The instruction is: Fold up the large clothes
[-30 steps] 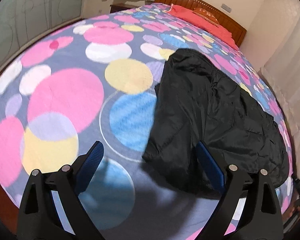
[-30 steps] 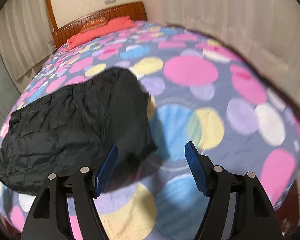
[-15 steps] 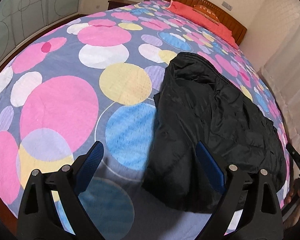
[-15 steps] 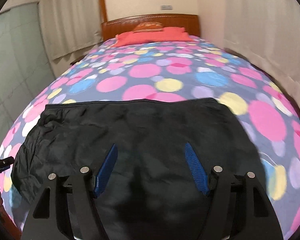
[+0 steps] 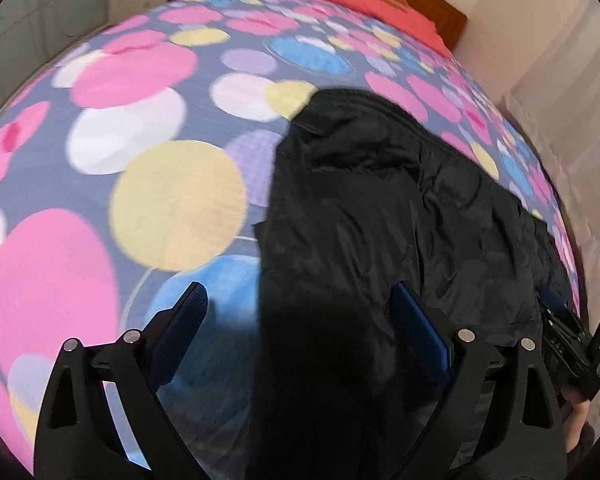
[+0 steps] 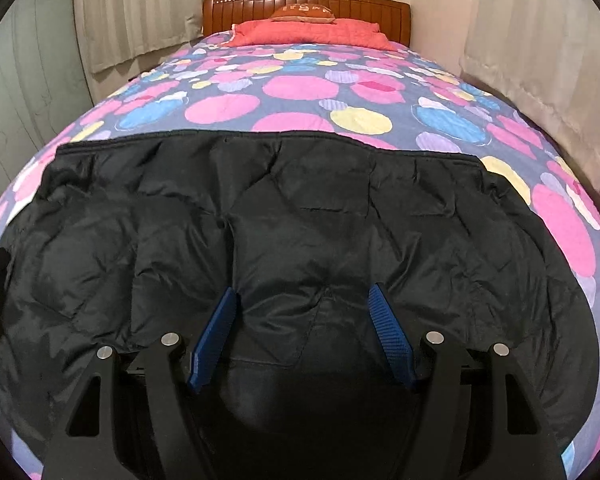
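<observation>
A large black quilted jacket [image 6: 300,216] lies spread across the near end of a bed with a dotted bedspread [image 6: 300,88]. My right gripper [image 6: 302,320] is open, low over the jacket's near middle part, its jaws astride a puffed fold. In the left wrist view the same jacket [image 5: 380,208] fills the right half. My left gripper [image 5: 300,320] is open over the jacket's left edge, with the left finger [image 5: 180,320] above the bedspread [image 5: 140,160] and the right finger [image 5: 420,332] above black fabric. Neither gripper holds anything.
A red pillow [image 6: 308,32] and wooden headboard [image 6: 304,4] stand at the far end. Curtains [image 6: 540,40] hang along both sides. The other gripper's black body [image 5: 568,340] shows at the right edge of the left wrist view.
My right gripper swung from the jacket's side round to its near middle and dropped closer. My left gripper moved right and forward, over the jacket's left edge. Both stayed open.
</observation>
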`<state>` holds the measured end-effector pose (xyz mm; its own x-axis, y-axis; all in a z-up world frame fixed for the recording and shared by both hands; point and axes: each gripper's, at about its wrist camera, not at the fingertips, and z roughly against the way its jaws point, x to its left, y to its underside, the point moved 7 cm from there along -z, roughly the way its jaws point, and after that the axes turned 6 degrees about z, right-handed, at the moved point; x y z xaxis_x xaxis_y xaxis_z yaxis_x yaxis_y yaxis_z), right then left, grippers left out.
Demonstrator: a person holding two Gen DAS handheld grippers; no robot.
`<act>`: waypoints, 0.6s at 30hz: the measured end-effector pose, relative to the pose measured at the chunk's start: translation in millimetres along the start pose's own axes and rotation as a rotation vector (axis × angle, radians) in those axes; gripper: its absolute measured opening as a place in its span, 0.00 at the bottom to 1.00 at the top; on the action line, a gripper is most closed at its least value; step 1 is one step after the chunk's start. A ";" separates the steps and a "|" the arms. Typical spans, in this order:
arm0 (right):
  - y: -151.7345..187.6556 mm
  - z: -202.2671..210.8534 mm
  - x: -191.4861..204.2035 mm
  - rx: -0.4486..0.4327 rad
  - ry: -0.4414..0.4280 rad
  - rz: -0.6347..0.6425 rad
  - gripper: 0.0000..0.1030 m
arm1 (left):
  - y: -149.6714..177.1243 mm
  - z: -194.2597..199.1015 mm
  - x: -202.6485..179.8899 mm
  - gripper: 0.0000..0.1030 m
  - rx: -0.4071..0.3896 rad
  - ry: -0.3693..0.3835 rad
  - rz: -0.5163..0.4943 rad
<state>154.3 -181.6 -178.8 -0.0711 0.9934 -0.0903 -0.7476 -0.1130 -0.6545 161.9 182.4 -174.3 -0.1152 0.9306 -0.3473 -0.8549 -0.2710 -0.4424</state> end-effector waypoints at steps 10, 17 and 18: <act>4.0 -7.8 1.9 0.000 0.013 0.000 0.66 | 4.5 -38.2 -1.1 0.98 0.117 0.107 0.012; 4.8 -9.4 1.5 -0.003 0.010 -0.005 0.66 | 6.1 -44.5 -10.0 0.98 0.092 0.068 -0.064; 4.3 -9.8 1.4 -0.003 0.009 -0.005 0.66 | 5.7 -45.0 -10.7 0.98 0.095 0.070 -0.066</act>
<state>157.4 -180.9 -189.1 -0.0608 0.9937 -0.0937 -0.7457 -0.1077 -0.6576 181.0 159.9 -210.3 -0.0243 0.9254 -0.3781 -0.9038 -0.1820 -0.3874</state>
